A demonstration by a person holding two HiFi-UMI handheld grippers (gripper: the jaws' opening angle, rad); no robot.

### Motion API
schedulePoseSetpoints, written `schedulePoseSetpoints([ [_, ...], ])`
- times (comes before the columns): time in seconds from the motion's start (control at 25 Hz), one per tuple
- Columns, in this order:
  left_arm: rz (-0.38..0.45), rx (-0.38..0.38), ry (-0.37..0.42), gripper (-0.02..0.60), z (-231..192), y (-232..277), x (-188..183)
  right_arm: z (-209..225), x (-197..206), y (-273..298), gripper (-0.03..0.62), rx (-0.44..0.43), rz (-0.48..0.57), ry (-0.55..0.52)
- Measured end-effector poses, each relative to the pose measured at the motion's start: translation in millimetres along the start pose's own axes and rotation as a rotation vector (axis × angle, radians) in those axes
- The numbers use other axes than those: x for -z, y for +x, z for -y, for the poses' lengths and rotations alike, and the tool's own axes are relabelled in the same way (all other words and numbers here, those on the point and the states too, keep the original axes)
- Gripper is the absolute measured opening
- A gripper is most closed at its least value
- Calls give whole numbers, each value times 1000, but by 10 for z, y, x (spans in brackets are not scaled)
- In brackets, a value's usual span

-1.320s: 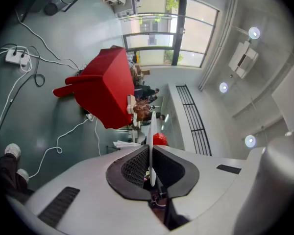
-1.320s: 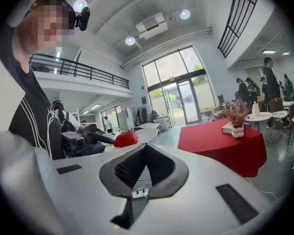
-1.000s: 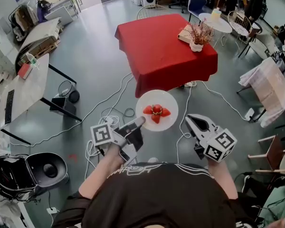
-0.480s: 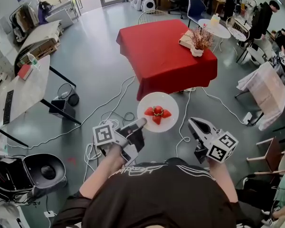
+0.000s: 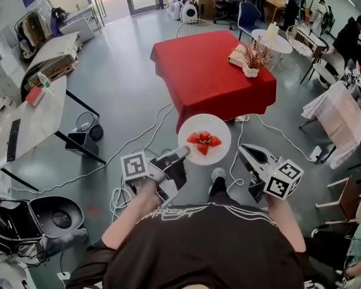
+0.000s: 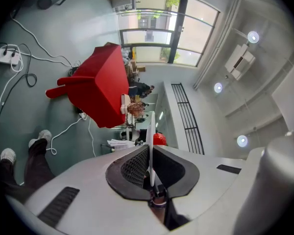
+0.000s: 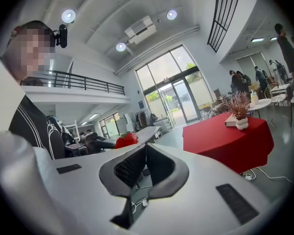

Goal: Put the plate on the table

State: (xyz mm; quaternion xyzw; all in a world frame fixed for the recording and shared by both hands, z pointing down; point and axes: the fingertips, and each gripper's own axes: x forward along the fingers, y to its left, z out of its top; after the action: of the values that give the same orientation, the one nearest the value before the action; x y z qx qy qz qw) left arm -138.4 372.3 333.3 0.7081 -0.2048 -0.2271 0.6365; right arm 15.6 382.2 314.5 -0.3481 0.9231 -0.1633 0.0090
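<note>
L gripper: fingers pinching near rim of white plate; rim seen edge-on betw. the pads in left gripper view. Plate held level in the air over the floor, strawberries on it, reaching fwd and right of the L fingertips. R gripper: fingers pressed together, nothing betw. them, just right of plate, not touching. Red bench lay ahead, beyond the plate's far edge, apart from it. Vase at far right corner. Judgement: L hand carries alone; next move = fwd over bench's near edge, kept level.
</note>
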Motion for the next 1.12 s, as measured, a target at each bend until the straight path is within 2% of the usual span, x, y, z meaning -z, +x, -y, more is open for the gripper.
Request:
schedulePoseSetpoints([
  [0.32,70,12,33,21,69,156,-392,355,-93,248,8,-47,15,48],
  [0.48,113,-12,10,21,-70,263,-658,691,-86,392,8,-57,34,137],
  [0.76,133,-60,-22,23,-351,680,-1119,1471,-194,725,8,14,91,173],
  [0.96,160,-111,-59,23,-564,1346,-1616,2263,-443,1063,8,2,90,234],
  [1.12,162,-103,-73,21,-623,1993,-1944,2843,-658,1348,8,-36,80,262],
])
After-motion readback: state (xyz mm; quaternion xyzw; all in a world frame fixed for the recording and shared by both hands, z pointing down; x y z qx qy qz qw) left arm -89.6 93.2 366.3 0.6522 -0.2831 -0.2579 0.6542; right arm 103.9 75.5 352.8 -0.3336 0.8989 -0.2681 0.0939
